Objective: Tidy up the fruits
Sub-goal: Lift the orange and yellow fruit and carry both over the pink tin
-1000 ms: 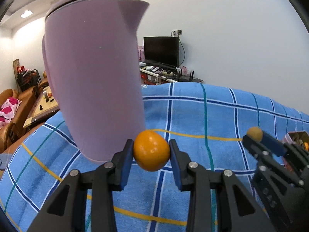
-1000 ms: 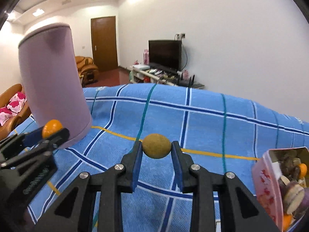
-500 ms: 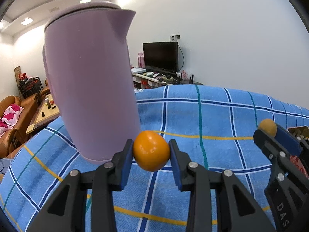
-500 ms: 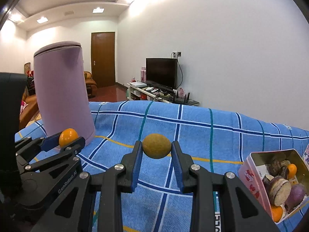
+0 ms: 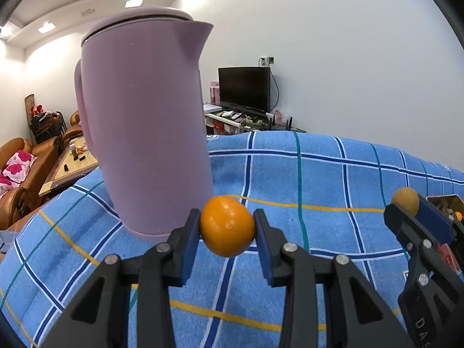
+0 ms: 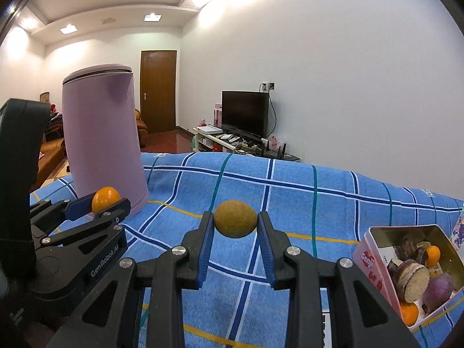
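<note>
- Fruit in both tools: left tool (image 5: 227,226) pinches an orange citrus fruit (image 5: 227,226); right tool (image 6: 235,222) pinches a dull yellow-brown round fruit (image 6: 235,222). Both fruits are clear of the blue checked cloth (image 5: 319,179) on the counter.
- Change over the last second: right wrist view has swung so the pink tin (image 6: 377,264) at lower right shows far more of its inside; the purple kettle (image 6: 101,139) has shrunk toward the left. Left view is almost unchanged, with the kettle just behind the orange fruit.
- Reading: grips unchanged, both tight. Judged as the carry phase, right tool nearer the tin; release not yet begun.
- Right view only: tin contents, namely cut purple-skinned roots, small orange pieces and dark items. It also shows the left tool from the side, with its fruit just in front of the kettle base.
- Left view only: kettle spout and handle, and the right tool at the right edge. The tin is barely visible behind it.
- Risk, judged: round fruits may roll out if dropped on the tin's rim.
</note>
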`<move>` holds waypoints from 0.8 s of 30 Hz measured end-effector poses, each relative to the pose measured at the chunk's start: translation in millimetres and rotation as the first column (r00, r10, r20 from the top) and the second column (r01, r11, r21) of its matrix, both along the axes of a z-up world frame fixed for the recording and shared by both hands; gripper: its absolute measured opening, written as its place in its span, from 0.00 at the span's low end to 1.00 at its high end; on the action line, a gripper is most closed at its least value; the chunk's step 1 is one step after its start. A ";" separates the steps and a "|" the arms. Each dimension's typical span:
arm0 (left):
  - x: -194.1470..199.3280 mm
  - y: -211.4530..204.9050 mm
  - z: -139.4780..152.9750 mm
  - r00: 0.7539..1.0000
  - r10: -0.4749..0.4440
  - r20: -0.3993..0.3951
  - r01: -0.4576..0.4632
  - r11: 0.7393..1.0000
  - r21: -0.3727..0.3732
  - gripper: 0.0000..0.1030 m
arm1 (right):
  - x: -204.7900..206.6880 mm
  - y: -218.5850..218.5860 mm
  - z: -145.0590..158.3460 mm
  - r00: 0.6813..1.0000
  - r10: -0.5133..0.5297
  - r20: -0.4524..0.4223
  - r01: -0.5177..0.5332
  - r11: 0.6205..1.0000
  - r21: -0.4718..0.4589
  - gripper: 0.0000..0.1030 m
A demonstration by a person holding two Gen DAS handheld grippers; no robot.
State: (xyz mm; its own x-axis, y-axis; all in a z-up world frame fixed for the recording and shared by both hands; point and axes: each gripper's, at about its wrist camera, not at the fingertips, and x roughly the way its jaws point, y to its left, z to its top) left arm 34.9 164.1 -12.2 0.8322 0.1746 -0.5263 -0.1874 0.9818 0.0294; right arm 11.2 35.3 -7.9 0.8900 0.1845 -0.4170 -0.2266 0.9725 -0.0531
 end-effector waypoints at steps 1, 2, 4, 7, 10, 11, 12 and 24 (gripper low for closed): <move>-1.3 -0.2 0.2 1.000 0.001 0.002 -0.001 1.000 -0.002 0.37 | -0.3 0.4 -0.3 1.000 0.001 0.001 -0.001 1.000 -0.001 0.32; -2.4 -0.4 0.6 1.000 0.002 0.004 -0.002 1.000 -0.002 0.37 | -0.8 0.7 -0.3 1.000 0.002 0.001 -0.002 1.000 -0.002 0.32; -4.8 -0.9 1.0 1.000 0.004 0.010 -0.004 1.000 -0.004 0.37 | -2.1 0.2 -0.3 1.000 0.002 0.001 -0.002 1.000 -0.002 0.32; -7.9 -2.2 1.9 1.000 0.005 0.018 -0.005 1.000 -0.004 0.37 | -4.5 -1.3 -0.3 1.000 0.000 0.002 0.000 1.000 0.000 0.32; -11.5 -5.5 2.6 1.000 0.008 0.026 -0.008 1.000 -0.002 0.37 | -9.0 -3.1 0.0 1.000 0.002 0.005 -0.002 1.000 0.000 0.32; -12.7 -6.4 2.7 1.000 0.006 0.027 -0.006 1.000 -0.003 0.37 | -9.5 -4.2 0.2 1.000 0.003 0.005 -0.003 1.000 -0.001 0.32; -14.2 -7.7 3.0 1.000 0.005 0.030 -0.005 1.000 -0.004 0.37 | -10.9 -4.7 0.2 1.000 0.003 0.007 -0.003 1.000 -0.002 0.32; -26.5 -22.5 5.6 0.999 0.002 0.041 -0.001 1.000 -0.008 0.37 | -22.7 -16.1 1.3 1.000 -0.005 0.006 0.005 1.000 -0.002 0.32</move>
